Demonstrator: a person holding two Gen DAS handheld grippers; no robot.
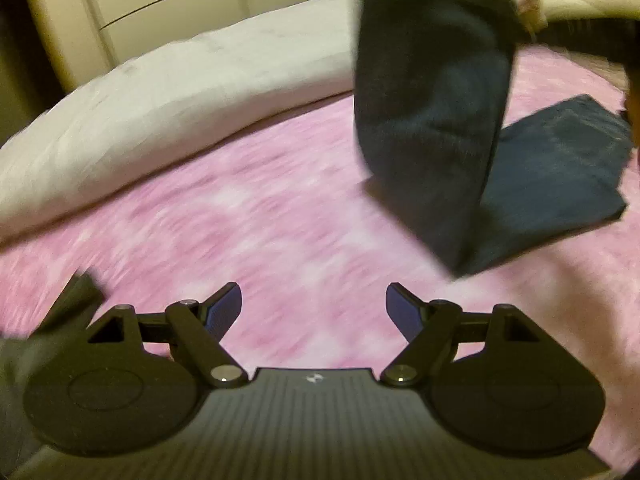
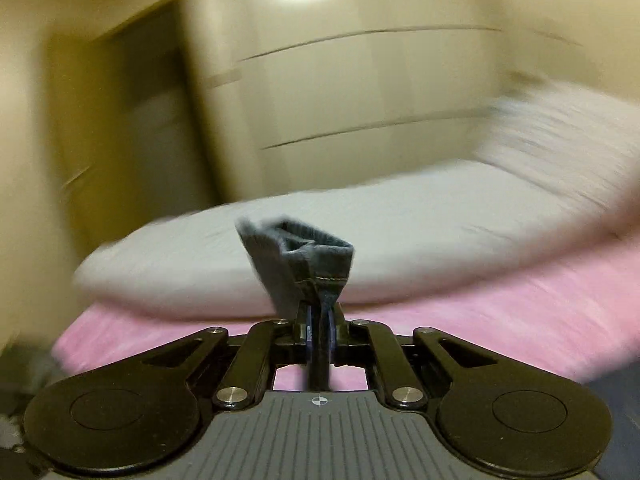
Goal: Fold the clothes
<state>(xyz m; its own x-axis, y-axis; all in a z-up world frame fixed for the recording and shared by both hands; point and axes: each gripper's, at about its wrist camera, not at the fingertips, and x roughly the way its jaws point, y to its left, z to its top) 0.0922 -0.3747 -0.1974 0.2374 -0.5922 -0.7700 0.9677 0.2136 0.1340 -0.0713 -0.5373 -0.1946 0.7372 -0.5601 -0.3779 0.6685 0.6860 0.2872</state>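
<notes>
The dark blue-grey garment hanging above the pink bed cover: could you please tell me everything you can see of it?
The dark blue-grey garment is soft, denim-like cloth with a stitched hem. It hangs folded in a long panel above the pink fuzzy bed cover, its lower end reaching down in front of a dark blue folded cloth lying there. The right tool is shut on its hemmed edge, which bunches above the pads. The open left tool does not touch it. Motion blur hides finer detail.
</notes>
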